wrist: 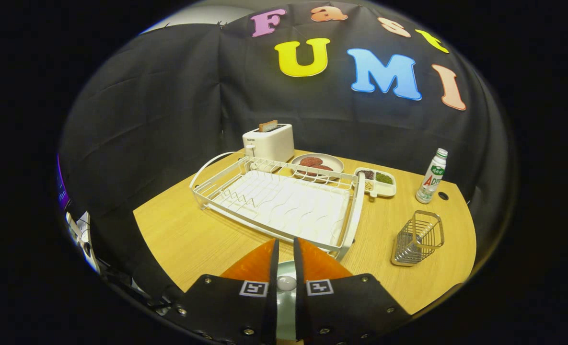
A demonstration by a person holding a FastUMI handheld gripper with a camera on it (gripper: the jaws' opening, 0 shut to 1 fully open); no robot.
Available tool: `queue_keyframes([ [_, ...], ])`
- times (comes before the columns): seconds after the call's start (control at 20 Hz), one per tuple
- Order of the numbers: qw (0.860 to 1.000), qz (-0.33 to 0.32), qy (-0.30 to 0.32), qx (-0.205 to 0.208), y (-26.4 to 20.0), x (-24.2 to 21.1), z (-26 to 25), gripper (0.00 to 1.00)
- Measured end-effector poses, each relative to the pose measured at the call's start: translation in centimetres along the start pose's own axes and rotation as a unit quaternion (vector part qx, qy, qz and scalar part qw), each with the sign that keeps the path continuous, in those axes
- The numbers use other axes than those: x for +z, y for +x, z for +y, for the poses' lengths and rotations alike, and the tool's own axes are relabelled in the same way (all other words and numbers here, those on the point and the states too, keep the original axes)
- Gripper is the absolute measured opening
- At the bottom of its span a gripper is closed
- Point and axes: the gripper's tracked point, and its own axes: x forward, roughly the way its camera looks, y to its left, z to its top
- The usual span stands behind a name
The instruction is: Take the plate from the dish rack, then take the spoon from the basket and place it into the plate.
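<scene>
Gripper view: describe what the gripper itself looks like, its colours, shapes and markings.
The gripper has two orange fingers that taper to points, each lined with a black pad on its inner face. Behind them sit broad black mounts studded with silver screws, each carrying a small square black-and-white marker near the inner edge.

Between my jaws, an orange plate (257,264) and a pale object (286,283), mostly hidden. Tray (377,182) contents near the counter's far edge: too small to identify.
</scene>
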Motion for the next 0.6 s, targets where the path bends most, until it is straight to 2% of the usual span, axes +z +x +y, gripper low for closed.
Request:
queue_keyframes([
  [0.05,1.0,-0.002,-0.006,-0.003,-0.2,0.2,-0.3,0.16],
  [0.1,1.0,-0.009,-0.008,-0.009,-0.6,0.7,-0.8,0.22],
  [0.15,1.0,-0.018,-0.008,-0.012,-1.0,1.3,-1.0,0.3],
  [0.2,0.999,-0.026,-0.009,-0.016,-1.5,2.1,-1.5,0.41],
  [0.35,0.998,-0.053,-0.007,-0.036,-3.3,4.0,-3.5,0.42],
  [0.6,0.988,-0.118,0.024,-0.096,-8.0,8.2,-8.6,0.42],
])
